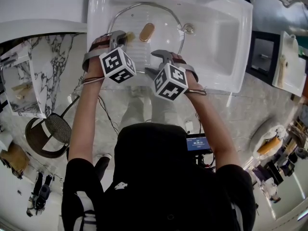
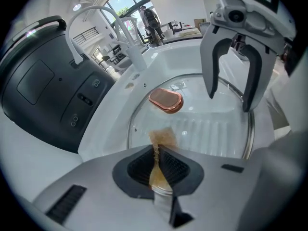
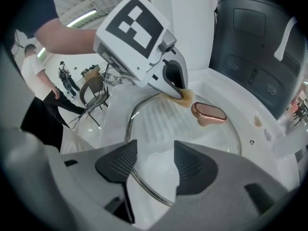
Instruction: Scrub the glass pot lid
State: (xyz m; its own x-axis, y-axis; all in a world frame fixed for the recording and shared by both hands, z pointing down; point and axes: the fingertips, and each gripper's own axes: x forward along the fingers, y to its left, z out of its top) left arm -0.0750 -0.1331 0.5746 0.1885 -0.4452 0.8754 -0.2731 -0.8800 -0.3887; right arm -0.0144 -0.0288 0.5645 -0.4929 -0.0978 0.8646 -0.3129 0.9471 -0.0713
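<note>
So: glass pot lid (image 1: 161,35) lies flat in the sink (image 1: 226,37), knob (image 1: 147,32) up. Left gripper (image 2: 158,150) is clenched on a tan scrub pad (image 2: 162,139), whose tip touches the glass just left of the knob. Right gripper (image 3: 156,160) has its jaws apart, straddling the lid's near rim without gripping it. Left is nearer the glass centre, so scrubbing looks like its job. Right probably pins the rim.

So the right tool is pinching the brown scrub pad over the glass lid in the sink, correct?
No, the left tool pinches the brown scrub pad over the glass lid in the sink, as the left gripper view shows. The right tool is open.
</note>
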